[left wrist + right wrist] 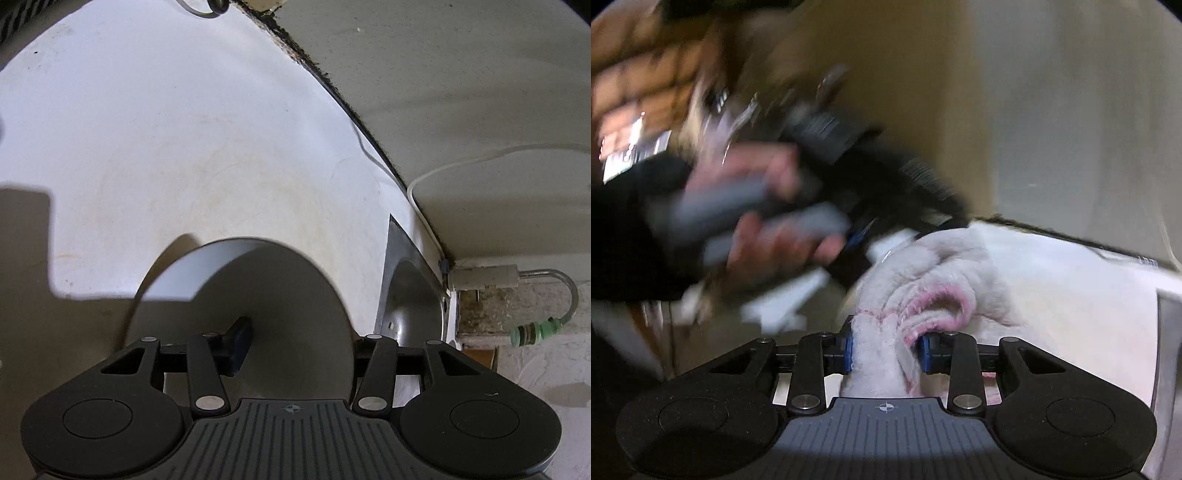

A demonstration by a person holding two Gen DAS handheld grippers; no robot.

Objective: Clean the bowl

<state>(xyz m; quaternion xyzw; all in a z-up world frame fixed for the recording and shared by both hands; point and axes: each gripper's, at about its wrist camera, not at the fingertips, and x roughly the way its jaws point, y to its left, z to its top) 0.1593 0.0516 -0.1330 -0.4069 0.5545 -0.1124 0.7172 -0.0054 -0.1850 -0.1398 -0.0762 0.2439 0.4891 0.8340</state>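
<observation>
In the left wrist view a pale grey bowl (258,295) stands on edge in my left gripper (295,343), which is shut on its rim; one blue-padded finger (238,343) shows inside the bowl, the other is hidden behind its wall. The bowl is held above a white counter (166,147). In the right wrist view my right gripper (886,350) is shut on a white fluffy cloth with pink stitching (923,288). The cloth bunches forward toward the blurred left gripper (849,177) and the hand (764,206) holding it.
A steel sink (410,306) lies at the counter's right end, with a curved tap and green nozzle (535,328) beyond it. A white cable (461,162) runs along the grey wall. The sink edge also shows in the right wrist view (1167,332).
</observation>
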